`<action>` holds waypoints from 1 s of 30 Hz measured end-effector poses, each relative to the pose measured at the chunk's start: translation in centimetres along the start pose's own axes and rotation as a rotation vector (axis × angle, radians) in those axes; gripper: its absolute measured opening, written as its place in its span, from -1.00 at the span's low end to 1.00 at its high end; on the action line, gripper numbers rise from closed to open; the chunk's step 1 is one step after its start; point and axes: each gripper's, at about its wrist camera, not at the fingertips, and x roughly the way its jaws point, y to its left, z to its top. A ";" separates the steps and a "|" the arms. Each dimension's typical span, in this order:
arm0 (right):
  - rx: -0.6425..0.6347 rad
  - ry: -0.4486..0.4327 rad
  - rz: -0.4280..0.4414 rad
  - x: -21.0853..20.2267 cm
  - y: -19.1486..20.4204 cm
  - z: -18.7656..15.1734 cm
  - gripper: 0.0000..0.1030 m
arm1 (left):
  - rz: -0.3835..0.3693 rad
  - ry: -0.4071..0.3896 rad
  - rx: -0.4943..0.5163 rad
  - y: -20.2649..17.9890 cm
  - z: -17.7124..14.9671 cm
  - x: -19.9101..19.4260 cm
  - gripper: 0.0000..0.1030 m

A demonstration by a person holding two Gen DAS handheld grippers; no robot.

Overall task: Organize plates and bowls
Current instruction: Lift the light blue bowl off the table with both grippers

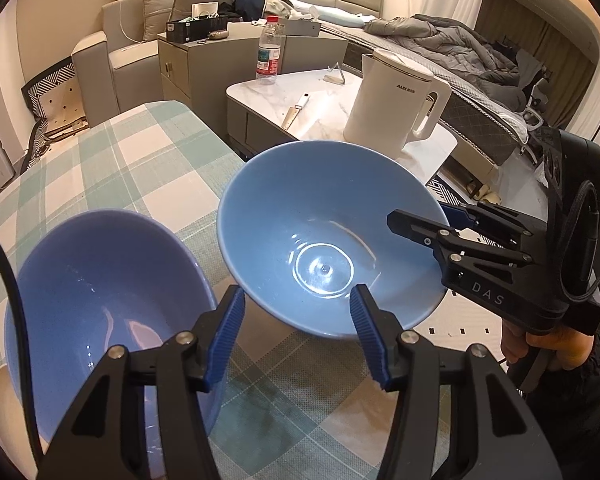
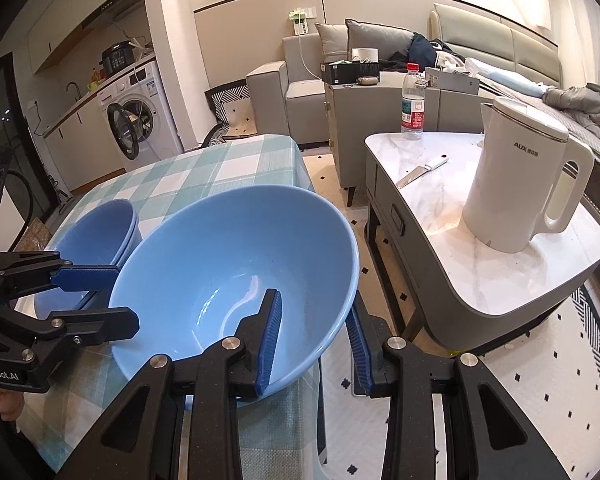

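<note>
The right gripper (image 2: pixel 314 332) is clamped on the rim of a light blue, glossy ceramic bowl (image 2: pixel 228 272): one ribbed blue pad (image 2: pixel 271 340) lies against the inner wall, the other against the outside, with the rim pinched between them. The bowl is tilted, its mouth turned toward the left gripper, and it sits over the near corner of the table with the green-and-white checked cloth (image 1: pixel 148 160); whether its base touches the cloth cannot be told.

The left gripper (image 1: pixel 296 336) stands partly open and grips nothing. Its two blue pads (image 1: pixel 230 332) sit just in front of the tilted bowl's lower rim, one to each side of that rim's lowest stretch, with no clear contact.

The bowl's inside is smooth and bare, with a bright ring of reflected light at the bottom. Beside it on the cloth sit darker blue bowls (image 1: pixel 108 300), which in the right wrist view look like two nested together, upright. A white electric kettle (image 2: pixel 524 184), a knife (image 2: pixel 420 172) and a clear water bottle with a red cap (image 2: pixel 413 102) stand on the marble-topped side table (image 2: pixel 500 280) nearby.
</note>
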 end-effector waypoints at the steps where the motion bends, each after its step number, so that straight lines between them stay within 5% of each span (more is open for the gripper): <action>1: -0.001 -0.003 -0.002 -0.1 0.1 -0.1 -0.35 | -0.001 -0.002 0.001 0.0 0.0 0.0 0.05; 30: -0.034 -0.099 -0.041 -5.6 4.5 1.4 -0.35 | -0.018 -0.132 0.015 1.0 -0.7 -5.8 0.05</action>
